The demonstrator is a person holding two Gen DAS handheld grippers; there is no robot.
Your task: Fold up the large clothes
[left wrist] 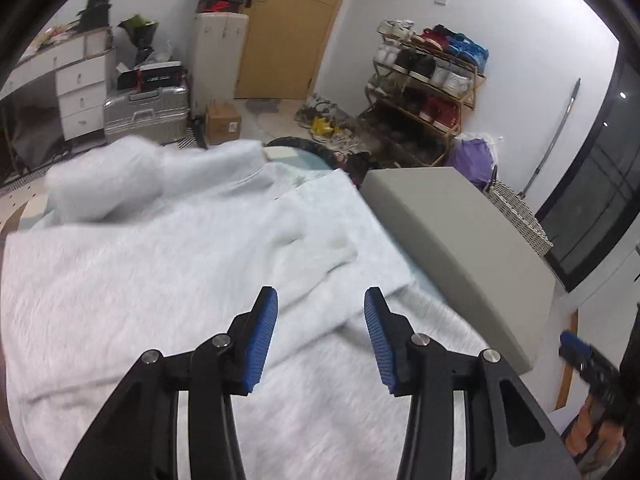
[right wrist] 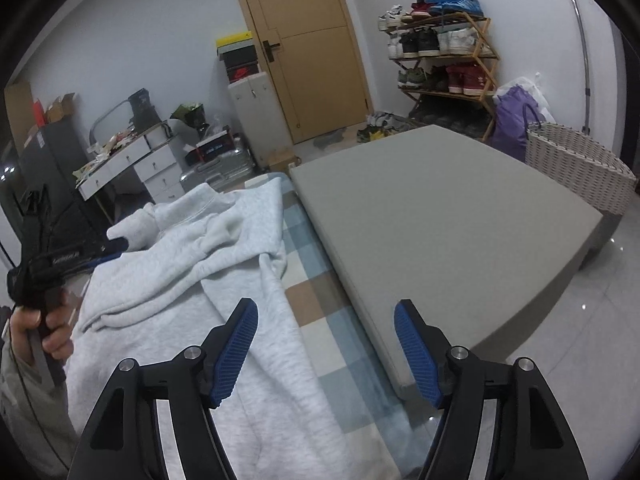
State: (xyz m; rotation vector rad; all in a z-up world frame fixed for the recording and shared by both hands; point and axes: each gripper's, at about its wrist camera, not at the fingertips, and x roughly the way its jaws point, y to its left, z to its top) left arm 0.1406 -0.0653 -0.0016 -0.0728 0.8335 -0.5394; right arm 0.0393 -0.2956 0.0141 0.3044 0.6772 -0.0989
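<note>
Light grey sweatshirt (left wrist: 180,280) spread flat on the checked blanket (right wrist: 320,280), directly below and ahead of left tool (left wrist: 320,300), ready for folding. Left tool part open, empty above the fabric. Right tool (right wrist: 326,312) wide open, empty, over the garment's right edge, poised for the next fold.

bedroom w/ white walls (right wrist: 140,40), tan wooden door (right wrist: 316,52), bamboo shoe rack (right wrist: 448,56) full of sneakers, white drawer desk (right wrist: 156,168), silver suitcase (left wrist: 146,114), wicker basket (right wrist: 576,168), grey mattress (right wrist: 440,216), glossy tile floor (right wrist: 580,320).
</note>
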